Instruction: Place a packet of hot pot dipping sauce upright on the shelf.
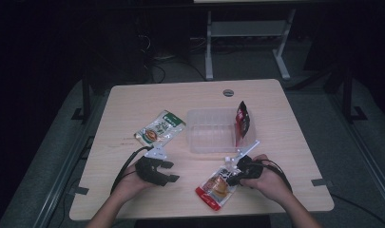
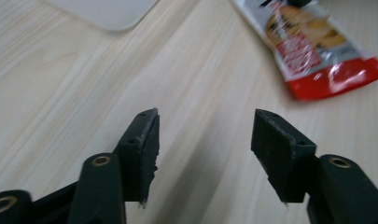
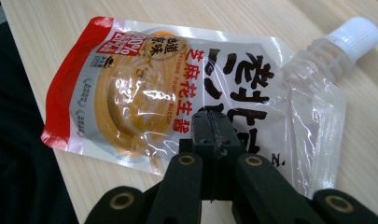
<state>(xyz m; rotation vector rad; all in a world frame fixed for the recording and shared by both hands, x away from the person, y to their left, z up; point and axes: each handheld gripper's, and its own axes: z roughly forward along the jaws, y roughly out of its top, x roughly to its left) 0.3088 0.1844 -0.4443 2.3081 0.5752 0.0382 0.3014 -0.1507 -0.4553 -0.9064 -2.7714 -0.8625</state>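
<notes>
Sauce pouch (image 2: 317, 46) cut off by the top edge in the left gripper view and blurred, its edge hidden under the right gripper (image 3: 218, 140), clear box corner (image 2: 107, 11) cut off too, green packet (image 1: 160, 128) print too small to read

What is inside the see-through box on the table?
A red and black packet stands inside the clear plastic box, leaning at its right end. The rest of the box looks empty. The packet's bottom edge is too small to make out.

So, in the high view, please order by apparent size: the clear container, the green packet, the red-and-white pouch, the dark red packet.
1. Clear container, largest.
2. Green packet and red-and-white pouch: alike, unranked; the pouch is nearer the camera.
3. Dark red packet, smallest, partly hidden inside the container.
</notes>
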